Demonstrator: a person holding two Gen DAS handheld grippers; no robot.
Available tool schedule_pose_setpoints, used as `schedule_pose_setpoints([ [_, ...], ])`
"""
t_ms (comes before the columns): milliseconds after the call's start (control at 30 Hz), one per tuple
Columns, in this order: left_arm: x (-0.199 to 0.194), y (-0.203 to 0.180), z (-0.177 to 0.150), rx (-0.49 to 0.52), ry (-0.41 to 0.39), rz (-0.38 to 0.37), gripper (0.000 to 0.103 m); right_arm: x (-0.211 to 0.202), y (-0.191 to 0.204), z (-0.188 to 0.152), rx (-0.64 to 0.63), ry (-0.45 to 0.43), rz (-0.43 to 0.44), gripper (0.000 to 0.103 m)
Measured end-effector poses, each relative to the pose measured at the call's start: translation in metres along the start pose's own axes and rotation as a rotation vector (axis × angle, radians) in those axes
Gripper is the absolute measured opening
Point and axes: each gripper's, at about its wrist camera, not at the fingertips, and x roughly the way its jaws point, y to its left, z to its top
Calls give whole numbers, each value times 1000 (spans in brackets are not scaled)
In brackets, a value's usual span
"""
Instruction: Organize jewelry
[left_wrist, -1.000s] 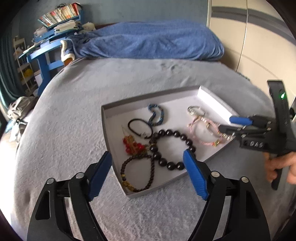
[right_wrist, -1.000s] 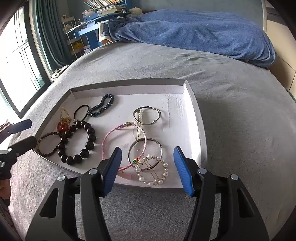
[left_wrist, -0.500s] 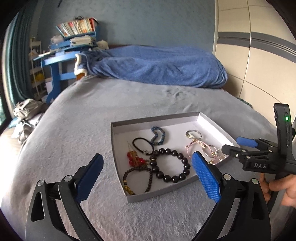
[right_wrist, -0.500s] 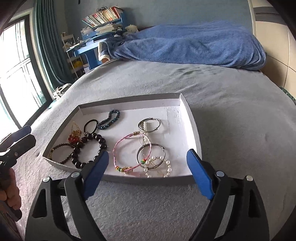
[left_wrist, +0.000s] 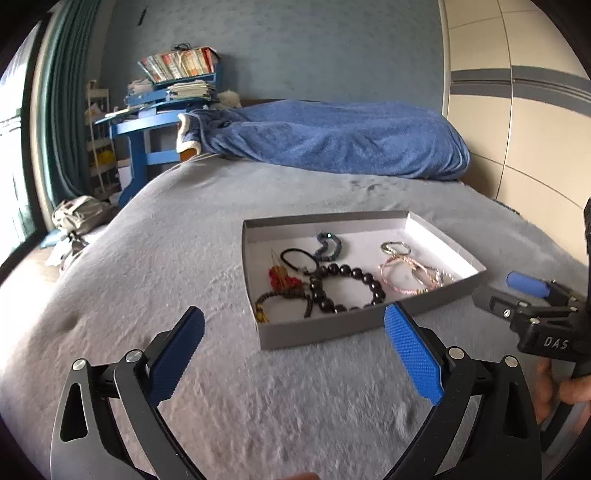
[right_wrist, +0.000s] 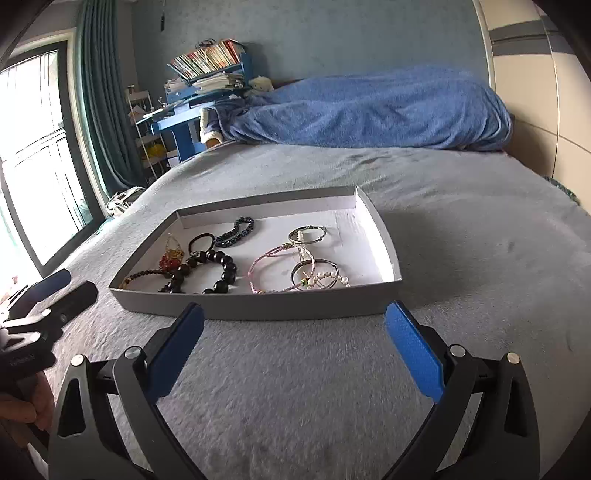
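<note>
So the grey tray (right_wrist: 258, 306) sat on the grey blanket (right_wrist: 461, 258) with all the jewelry inside it: a black bead bracelet (right_wrist: 221, 269) toward its left side, a pink cord bracelet (right_wrist: 273, 266) and a pearl piece (right_wrist: 327, 277) toward its right, a silver ring (right_wrist: 306, 233) further back. Both grippers hovered just short of the tray's near wall, over bare blanket. The left gripper (left_wrist: 293, 350) was spread wide with nothing in it, and the right gripper (right_wrist: 293, 350) was opening, nothing between its jaws either.
</note>
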Motion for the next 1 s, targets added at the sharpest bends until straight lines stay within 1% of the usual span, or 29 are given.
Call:
schedule_pose_setpoints([
  [100,-9,-1,-6,-16,-24,26,98,-11,1,-3,-9,-29,0,97],
  [233,-16,-1,-11,-34,-32,32,98,-19,2,-7,-19,-32,-6,97],
  [367,-21,-3,-14,-27,-50,40,98,-25,7,-13,-37,-38,-12,97],
  [600,-21,-5,-16,-23,-49,40,98,-32,12,-22,-57,-46,-27,97],
  [1000,-22,-7,-20,-10,-52,35,98,-37,11,-26,-55,-59,-47,97],
])
